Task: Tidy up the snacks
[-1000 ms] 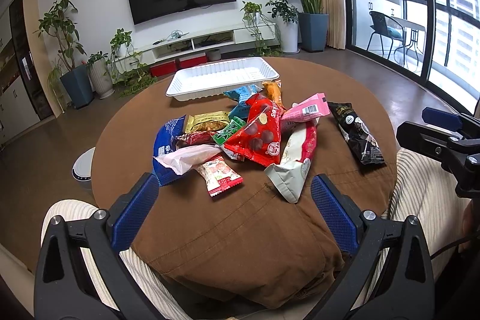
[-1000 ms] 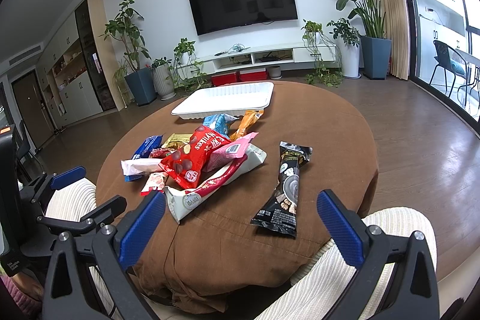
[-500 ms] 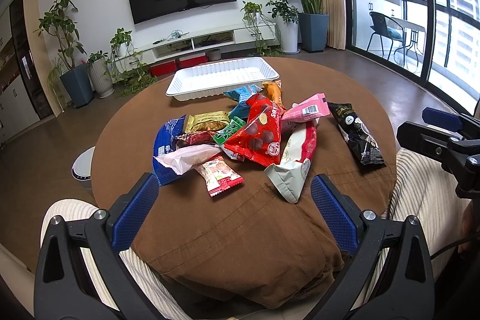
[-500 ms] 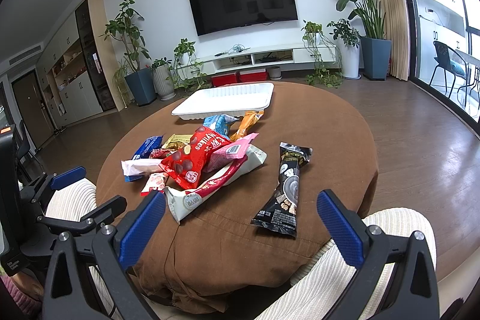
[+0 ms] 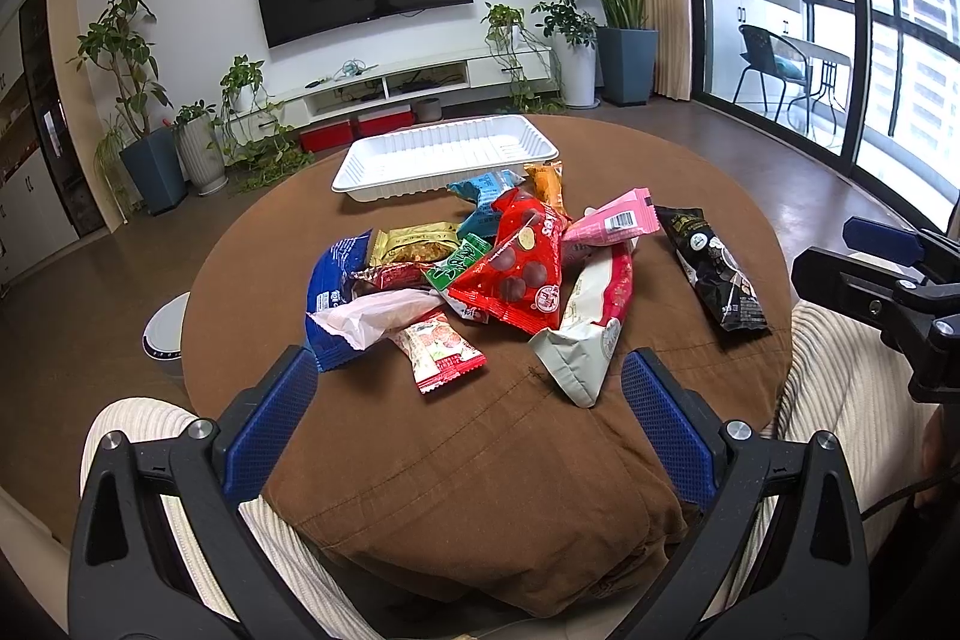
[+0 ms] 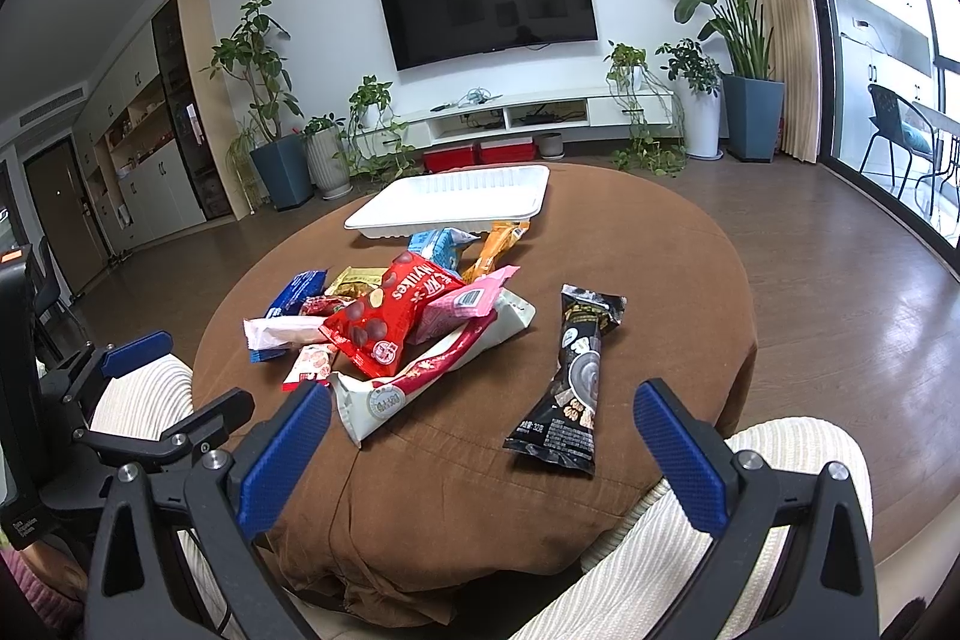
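Note:
A heap of snack packets lies mid-table on the brown cloth: a red bag (image 5: 516,274) (image 6: 390,310), a pink packet (image 5: 612,223), a white-and-red bag (image 5: 591,325) (image 6: 432,376), a blue packet (image 5: 330,286) and a small strawberry packet (image 5: 438,349). A black packet (image 5: 714,268) (image 6: 579,370) lies apart to the right. Behind the heap stands an empty white tray (image 5: 444,154) (image 6: 456,199). My left gripper (image 5: 468,406) and right gripper (image 6: 483,436) hover open at the table's near edge, holding nothing.
The round table (image 5: 480,460) is draped in brown cloth. A person's cream-trousered knees (image 6: 690,550) flank its near edge. A white bin (image 5: 165,328) stands on the floor to the left. Plants, a TV and a low cabinet line the far wall.

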Available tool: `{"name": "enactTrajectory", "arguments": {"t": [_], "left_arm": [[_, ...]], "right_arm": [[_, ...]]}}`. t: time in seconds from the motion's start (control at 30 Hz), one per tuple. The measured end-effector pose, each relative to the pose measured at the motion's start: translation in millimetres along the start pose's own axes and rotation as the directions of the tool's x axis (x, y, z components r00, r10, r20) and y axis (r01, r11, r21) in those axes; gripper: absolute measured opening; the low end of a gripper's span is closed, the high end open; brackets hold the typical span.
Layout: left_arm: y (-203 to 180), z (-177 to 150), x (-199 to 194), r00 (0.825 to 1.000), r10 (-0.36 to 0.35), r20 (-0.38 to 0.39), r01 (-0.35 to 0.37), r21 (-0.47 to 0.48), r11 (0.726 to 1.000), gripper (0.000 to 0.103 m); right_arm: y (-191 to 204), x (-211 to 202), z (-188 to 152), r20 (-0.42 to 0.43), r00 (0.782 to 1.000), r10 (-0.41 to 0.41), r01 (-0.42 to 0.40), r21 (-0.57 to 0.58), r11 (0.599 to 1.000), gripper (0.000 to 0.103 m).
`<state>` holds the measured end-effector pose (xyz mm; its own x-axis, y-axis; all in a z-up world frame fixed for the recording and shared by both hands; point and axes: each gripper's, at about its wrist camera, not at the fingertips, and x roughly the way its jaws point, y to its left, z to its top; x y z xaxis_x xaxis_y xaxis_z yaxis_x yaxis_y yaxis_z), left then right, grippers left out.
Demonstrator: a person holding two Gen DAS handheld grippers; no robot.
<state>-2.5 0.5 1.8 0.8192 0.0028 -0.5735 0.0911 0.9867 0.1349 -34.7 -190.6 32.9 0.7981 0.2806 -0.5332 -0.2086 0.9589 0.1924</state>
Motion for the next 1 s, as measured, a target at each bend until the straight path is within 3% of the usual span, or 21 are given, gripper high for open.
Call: {"name": "enactTrajectory", "arguments": {"t": [1.0], "left_arm": [[2.8,0.3,0.6,1.000,0.000,-0.009,0.000,-0.003,1.000,0.103]], "right_arm": [[1.8,4.7,-0.7,-0.007,1.000,-0.002,0.002,-0.002,1.000,0.103]]}}
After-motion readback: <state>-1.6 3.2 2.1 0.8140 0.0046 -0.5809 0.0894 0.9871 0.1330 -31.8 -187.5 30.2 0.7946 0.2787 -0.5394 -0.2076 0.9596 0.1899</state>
